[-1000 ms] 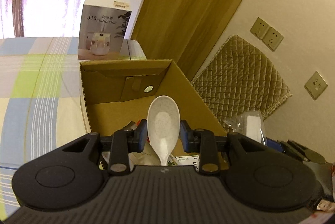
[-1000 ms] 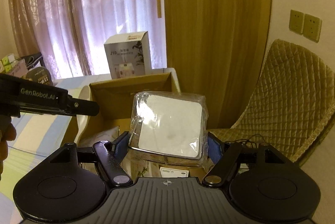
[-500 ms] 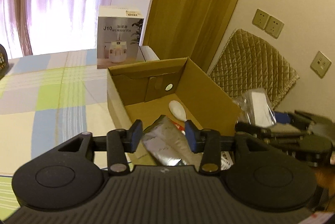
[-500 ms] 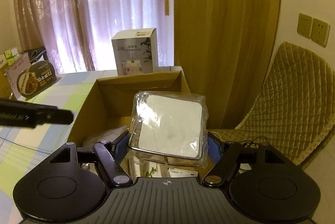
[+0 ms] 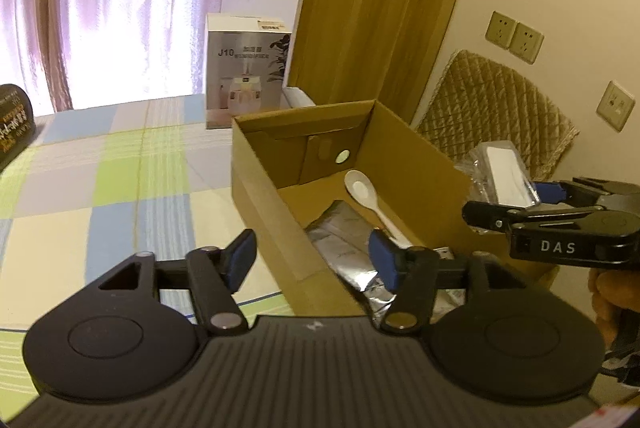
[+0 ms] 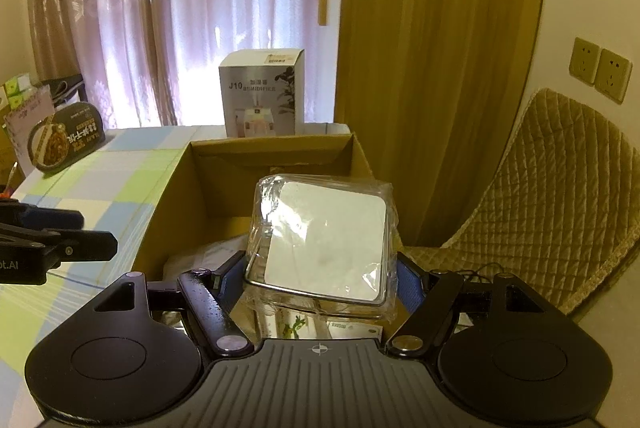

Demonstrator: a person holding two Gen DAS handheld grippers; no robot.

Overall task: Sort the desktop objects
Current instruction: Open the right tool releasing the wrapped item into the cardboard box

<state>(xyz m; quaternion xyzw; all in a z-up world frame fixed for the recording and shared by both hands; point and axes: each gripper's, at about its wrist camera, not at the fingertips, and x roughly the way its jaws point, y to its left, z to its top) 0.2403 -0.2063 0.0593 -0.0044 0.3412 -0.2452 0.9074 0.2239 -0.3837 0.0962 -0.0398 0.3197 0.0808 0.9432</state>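
An open cardboard box [image 5: 264,188] stands on the checked tablecloth; it shows in the right wrist view too, as the cardboard box [image 6: 176,196]. A white spoon [image 5: 362,188] lies on its floor beside a silver foil packet [image 5: 344,240]. My left gripper [image 5: 312,258] is open and holds nothing, straddling the box's near left wall. My right gripper [image 6: 320,272] is shut on a white square item wrapped in clear plastic [image 6: 324,240], held above the near end of the box. The wrapped item [image 5: 502,176] and the right gripper [image 5: 536,204] show at the right of the left wrist view.
A humidifier carton [image 5: 246,68] stands behind the box. A dark food package [image 6: 64,136] leans at the table's far left. A quilted chair back [image 6: 552,196] is right of the box. Curtains and a window lie beyond. A hand [image 5: 612,292] grips the right tool.
The left gripper opened and let the white spoon go; the spoon now lies in the box. The left gripper drew back and to the left. The right gripper kept hold of the wrapped item.
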